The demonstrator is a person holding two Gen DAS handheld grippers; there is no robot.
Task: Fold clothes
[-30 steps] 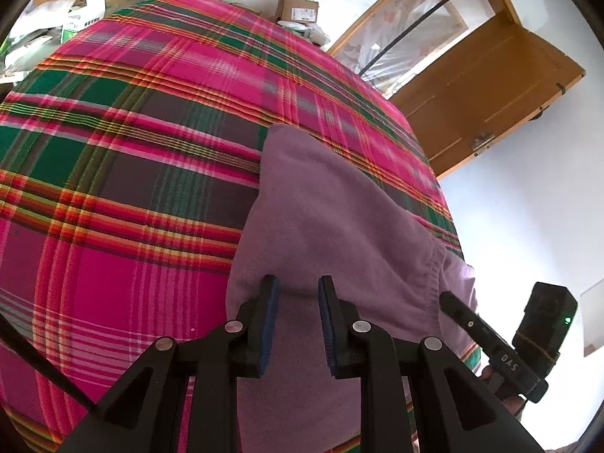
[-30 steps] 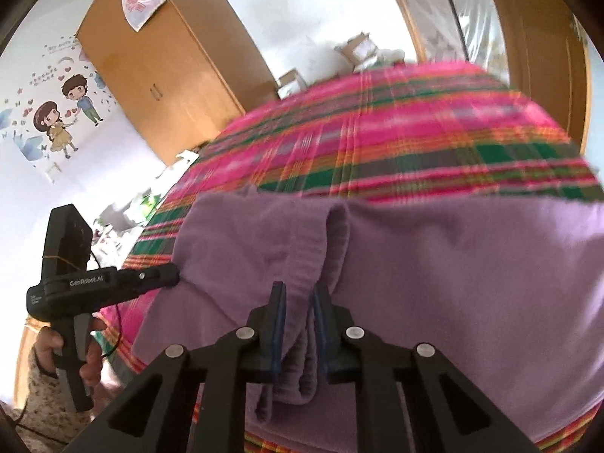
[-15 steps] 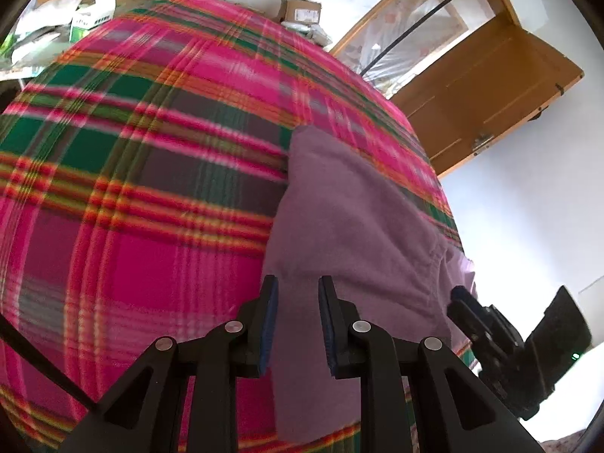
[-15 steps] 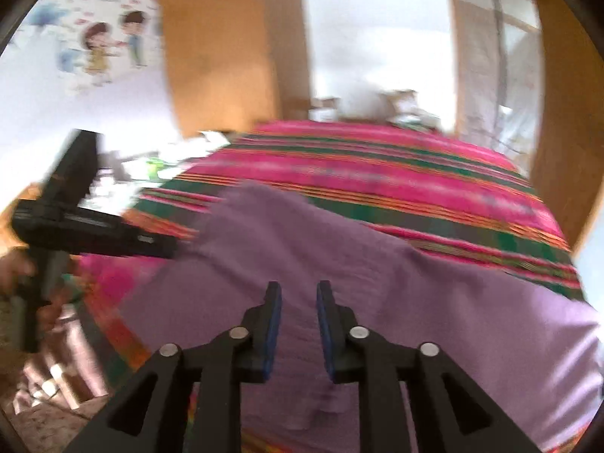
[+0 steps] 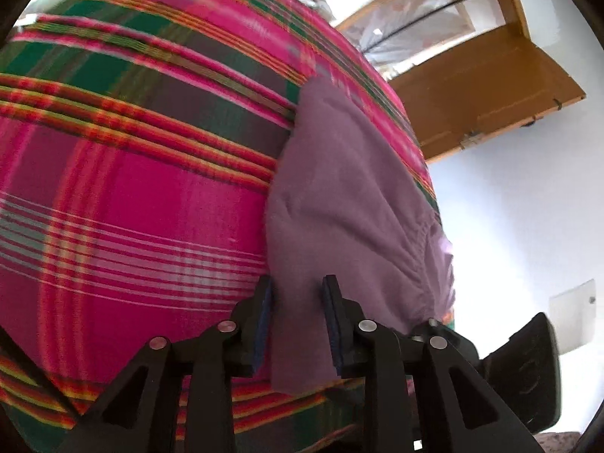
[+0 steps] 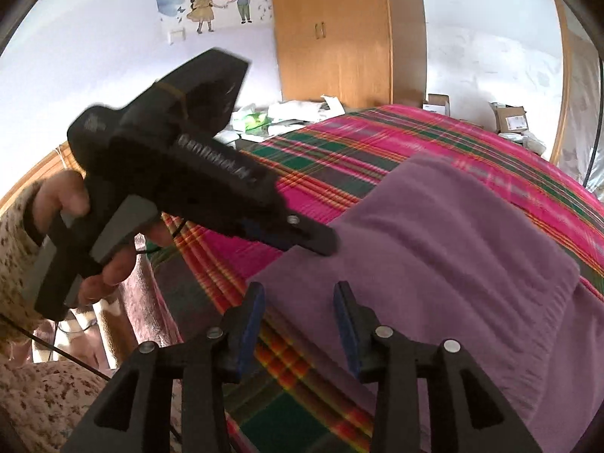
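Observation:
A purple garment [image 5: 339, 207] lies folded flat on a pink and green plaid bedspread [image 5: 132, 188], its near end hanging over the bed's front edge. My left gripper [image 5: 298, 294] straddles the garment's near left corner. Its jaws are opening and the pads stand clear of the cloth between them. In the right wrist view the same garment [image 6: 453, 264] fills the right side. My right gripper [image 6: 300, 290] hovers over its near corner with jaws opening wide and nothing pinched. The left gripper [image 6: 321, 241], held by a hand [image 6: 75, 204], touches the cloth's edge just beyond.
The bedspread [image 6: 339, 158] stretches far back and to the left. Behind the bed are a wooden wardrobe [image 6: 339, 37], cardboard boxes [image 6: 509, 120] and loose papers [image 6: 283, 113]. A wooden door [image 5: 490, 87] stands open at the right. The right gripper's housing [image 5: 528, 370] sits close beside my left gripper.
My right gripper let go of the fold it pinched, opened wide and swung left to the garment's near corner beside the left gripper. The left jaws widened slightly and slid toward the garment's left edge.

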